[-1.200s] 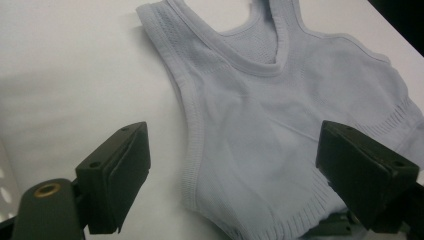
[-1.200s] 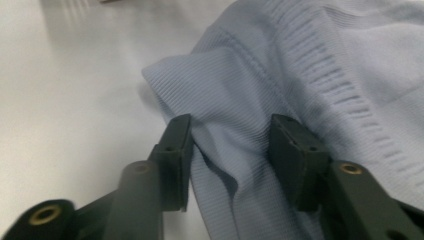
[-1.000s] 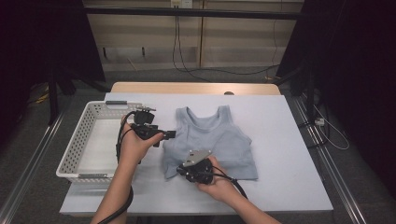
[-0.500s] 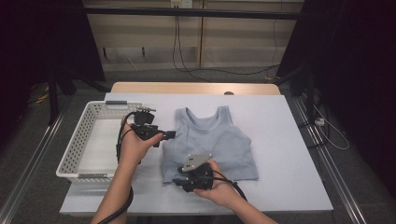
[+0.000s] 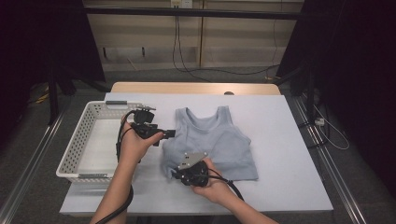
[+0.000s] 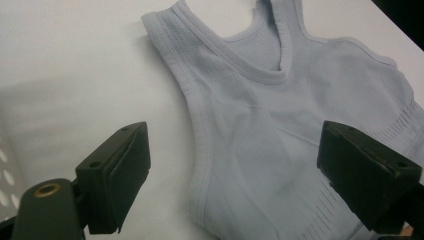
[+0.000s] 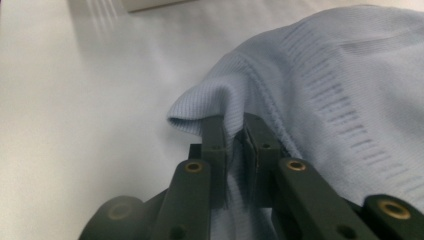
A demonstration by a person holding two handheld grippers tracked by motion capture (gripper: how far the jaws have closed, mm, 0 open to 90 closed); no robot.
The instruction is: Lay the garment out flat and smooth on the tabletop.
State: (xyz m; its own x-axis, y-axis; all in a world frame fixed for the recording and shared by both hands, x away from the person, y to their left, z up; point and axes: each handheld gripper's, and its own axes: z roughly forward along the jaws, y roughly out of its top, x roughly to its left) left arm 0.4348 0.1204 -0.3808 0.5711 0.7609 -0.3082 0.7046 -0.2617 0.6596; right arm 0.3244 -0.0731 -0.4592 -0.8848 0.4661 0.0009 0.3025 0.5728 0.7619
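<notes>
Your right gripper (image 5: 176, 174) is pinched on the lower left corner of the pale blue tank top (image 5: 212, 140); its jaws have just been closing, and in the right gripper view (image 7: 235, 131) a fold of the ribbed hem sits squeezed between the two black pads, bunched up off the table. Your left gripper (image 5: 171, 133) hangs with its jaws spread wide and nothing between them, just beside the top's left edge near the armhole; in the left gripper view (image 6: 232, 167) the side seam of the tank top (image 6: 280, 115) lies under the gap, with neither pad pressing on cloth.

You have the tank top lying flat, front up, in the middle of the white table (image 5: 289, 154), straps pointing away from you and the hem toward you. Only that one corner is lifted. To your left a white perforated basket (image 5: 74, 144) stands on the table, just beside your left hand (image 5: 135, 145) and apart from the garment.
</notes>
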